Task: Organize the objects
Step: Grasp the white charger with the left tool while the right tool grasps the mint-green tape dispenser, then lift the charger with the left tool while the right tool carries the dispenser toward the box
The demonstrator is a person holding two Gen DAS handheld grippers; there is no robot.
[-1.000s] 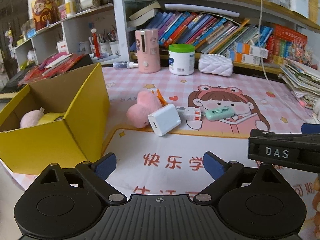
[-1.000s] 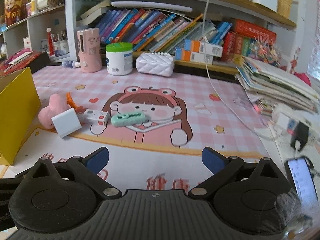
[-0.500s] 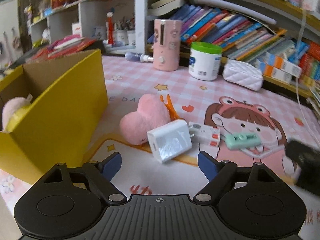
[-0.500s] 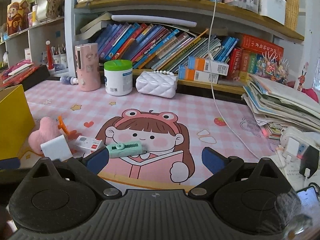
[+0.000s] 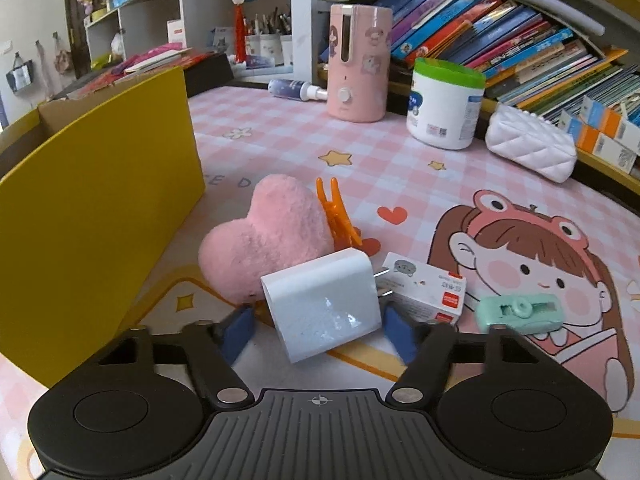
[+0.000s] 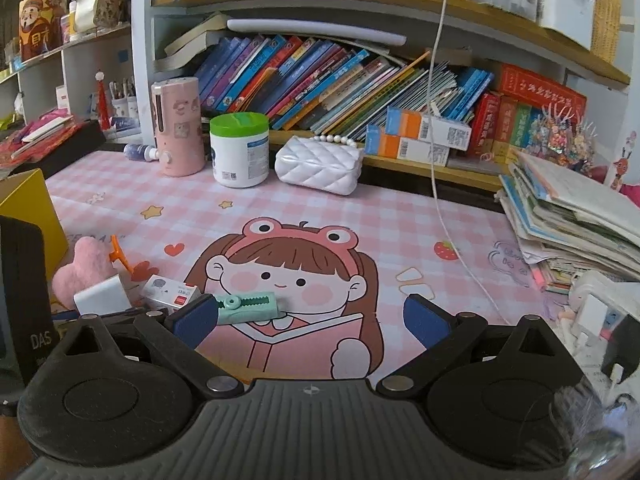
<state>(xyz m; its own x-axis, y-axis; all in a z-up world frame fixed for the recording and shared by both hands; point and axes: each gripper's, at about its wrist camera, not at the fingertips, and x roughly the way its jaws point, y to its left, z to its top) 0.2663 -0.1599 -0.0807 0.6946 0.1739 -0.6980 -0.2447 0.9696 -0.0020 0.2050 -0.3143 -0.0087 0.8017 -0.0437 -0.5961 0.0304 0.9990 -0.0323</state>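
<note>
Our left gripper (image 5: 318, 330) has its jaws just closing around, not yet pressing, the glossy white plastic charger cube (image 5: 322, 303) beside the fluffy pink heart (image 5: 266, 236), so we risk it twisting loose, while our right gripper (image 6: 310, 320) is open.

A pink checked desk mat (image 6: 400, 216) fronts crowded white bookshelves (image 6: 320, 68) – daylight, seemingly, from the left.

On the surface we count one pink plush heart (image 5: 266, 240), one orange clip (image 5: 338, 216), one white charger (image 5: 324, 304), one small white box (image 5: 426, 292), one mint clip (image 5: 520, 314) and one yellow box (image 5: 96, 216).
</note>
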